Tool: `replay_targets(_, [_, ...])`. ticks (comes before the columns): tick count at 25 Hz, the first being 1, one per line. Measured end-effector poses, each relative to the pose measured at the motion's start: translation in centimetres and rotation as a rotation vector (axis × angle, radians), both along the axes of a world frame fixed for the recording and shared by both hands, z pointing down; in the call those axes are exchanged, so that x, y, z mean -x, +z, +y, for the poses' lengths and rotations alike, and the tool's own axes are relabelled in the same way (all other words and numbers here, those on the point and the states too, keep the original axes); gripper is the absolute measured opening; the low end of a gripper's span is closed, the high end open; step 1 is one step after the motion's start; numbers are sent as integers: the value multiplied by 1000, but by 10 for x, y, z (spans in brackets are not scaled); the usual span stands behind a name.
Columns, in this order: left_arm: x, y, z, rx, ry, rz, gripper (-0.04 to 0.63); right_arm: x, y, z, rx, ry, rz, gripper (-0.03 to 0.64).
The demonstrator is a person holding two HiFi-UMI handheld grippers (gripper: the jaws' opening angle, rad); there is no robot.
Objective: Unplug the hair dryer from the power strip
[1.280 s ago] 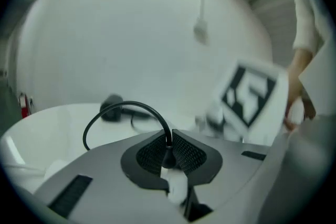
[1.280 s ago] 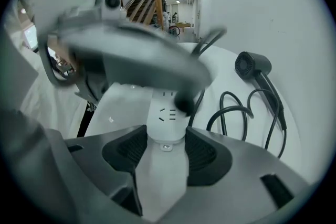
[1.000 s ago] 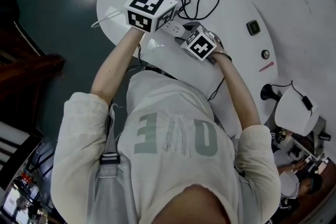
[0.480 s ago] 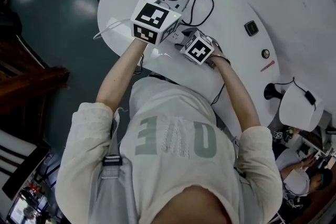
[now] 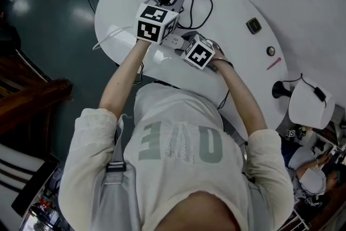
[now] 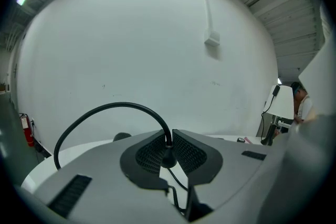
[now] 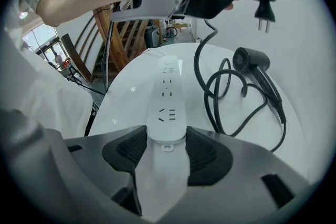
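Left gripper (image 6: 168,137): jaws nearly closed, pads clamped on the black plug (image 7: 264,12) at its neck. The cord (image 6: 105,109) is seen to arc up out of the jaws and down to the left. In the right gripper view the plug is seen held in the air above the bench (image 7: 128,110), its two prongs bare and pointing down, well apart from the strip (image 7: 167,94). Right gripper (image 7: 167,145): jaws closed on the near end of the white strip, one pad pressed to each long side. The strip is laid flat on the bench, running away from the right gripper, socket face up. The dryer (image 7: 251,63) is laid on its side at the far part of the bench, beyond and to the right of the strip, not touching it. The cord is looped loosely on the bench between dryer and strip, then rises to the held plug. In the head view the left gripper is seen above the far end of the strip, the right gripper just beside it at the near end. A red pen (image 5: 273,65) is noted near the bench edge, well apart from the strip.
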State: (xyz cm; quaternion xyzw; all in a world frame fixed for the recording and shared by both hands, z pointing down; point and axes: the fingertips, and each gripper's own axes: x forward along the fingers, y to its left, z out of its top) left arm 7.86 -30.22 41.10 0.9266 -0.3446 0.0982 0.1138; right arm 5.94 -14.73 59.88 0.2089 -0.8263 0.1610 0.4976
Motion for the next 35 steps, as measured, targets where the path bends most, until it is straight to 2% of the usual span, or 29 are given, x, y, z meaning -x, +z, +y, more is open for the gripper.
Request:
replay_targets(4, [-9,27,-2,75,27,-37,49,1,0,-1,7,6,-10,239])
replay_targets(9, [-28,62,13,147,139,-120,49,3,0,0,18,16,-28,239])
replay_targets(11, [-32,75,17,170,159,-153,49,3,0,0,20,20,-36,239])
replay_targets(22, [-29,119,28,218,144,-253,51,4,1,0,18,41,-63,241])
replay_targets(25, [-27,123,29,234,137,-248,62,3,1,1,20,43,-66,242])
replay_targets(28, [-27,124,31,236,136,-249,121,4,1,1,21,45,-67,242])
replay_targets(31, [-28,124,34,238,138,-252,131,4,2,1,19,49,-70,242])
replay_targets(35, [-30,126,37,264,139,-240,188,4,2,1,17,57,-79,242])
